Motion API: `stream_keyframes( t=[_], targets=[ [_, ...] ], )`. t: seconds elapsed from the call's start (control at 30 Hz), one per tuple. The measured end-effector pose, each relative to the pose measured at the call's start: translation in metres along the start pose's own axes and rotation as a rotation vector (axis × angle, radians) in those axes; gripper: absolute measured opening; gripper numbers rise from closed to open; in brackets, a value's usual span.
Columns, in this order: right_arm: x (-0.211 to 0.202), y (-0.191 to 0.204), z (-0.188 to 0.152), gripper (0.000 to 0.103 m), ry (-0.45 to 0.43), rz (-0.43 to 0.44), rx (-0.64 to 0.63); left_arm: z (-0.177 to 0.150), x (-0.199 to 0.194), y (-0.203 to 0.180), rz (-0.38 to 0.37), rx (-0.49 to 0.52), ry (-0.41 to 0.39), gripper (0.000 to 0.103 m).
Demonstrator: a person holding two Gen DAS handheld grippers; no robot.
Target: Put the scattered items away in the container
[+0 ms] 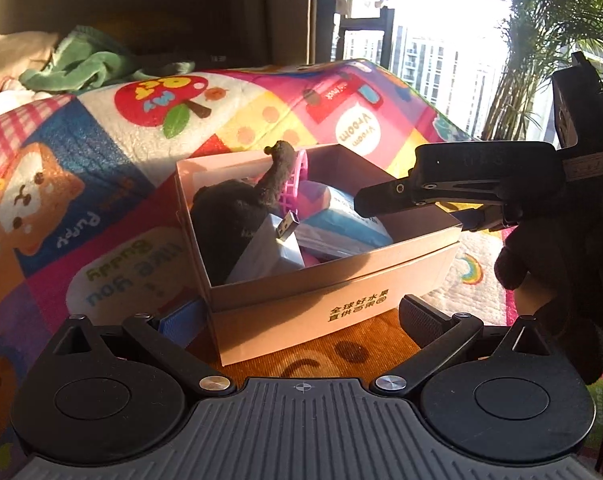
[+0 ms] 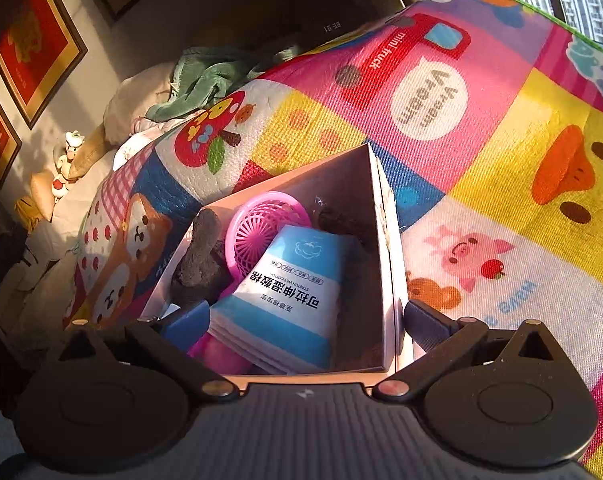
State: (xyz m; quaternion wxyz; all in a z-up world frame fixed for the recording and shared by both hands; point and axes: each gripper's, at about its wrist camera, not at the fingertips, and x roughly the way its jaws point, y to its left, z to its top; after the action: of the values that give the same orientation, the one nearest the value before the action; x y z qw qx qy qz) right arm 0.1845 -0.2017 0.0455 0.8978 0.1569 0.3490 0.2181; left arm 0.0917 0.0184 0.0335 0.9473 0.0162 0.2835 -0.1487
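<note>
left wrist: low, close, faces box (image 1: 321,280) side-on at frame centre | right wrist: above near rim, looks down into box (image 2: 377,240) | shared: box contents, patterned mat (image 1: 261,112)

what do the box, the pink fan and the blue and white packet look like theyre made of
Box: thin matte cardboard, judging by its folded walls and printed side. Pink fan: moulded plastic, slightly glossy, with a thin ribbed grille. Blue and white packet: probably soft plastic film, smooth with a slight sheen and printed text; coated paper can't be ruled out.
</note>
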Motion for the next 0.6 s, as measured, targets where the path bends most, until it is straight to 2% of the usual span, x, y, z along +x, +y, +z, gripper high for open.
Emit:
stream_keyframes(
  t=[0.13,0.3,0.43,0.53,0.6],
  targets=[
    [-0.012,-0.005,-0.008,0.103,-0.003,0.002,0.019,-0.008,-0.001,-0.005,0.051,0.013,0.005,0.103],
    [-0.032,-0.008,-0.026,0.103,-0.027,-0.106,-0.008,-0.021,0.001,-0.005,0.173,-0.072,0.056,0.103],
    [-0.034,-0.004,-0.053,0.103,0.015,-0.212,-0.075,-0.030,0.004,-0.003,0.245,-0.137,0.092,0.103],
    [-0.032,0.002,-0.074,0.103,0.046,-0.255,-0.154,-0.037,0.010,-0.005,0.303,-0.134,0.131,0.103],
    [-0.033,0.010,-0.084,0.103,0.048,-0.291,-0.227,-0.037,0.011,-0.007,0.325,-0.134,0.124,0.103]
  ],
)
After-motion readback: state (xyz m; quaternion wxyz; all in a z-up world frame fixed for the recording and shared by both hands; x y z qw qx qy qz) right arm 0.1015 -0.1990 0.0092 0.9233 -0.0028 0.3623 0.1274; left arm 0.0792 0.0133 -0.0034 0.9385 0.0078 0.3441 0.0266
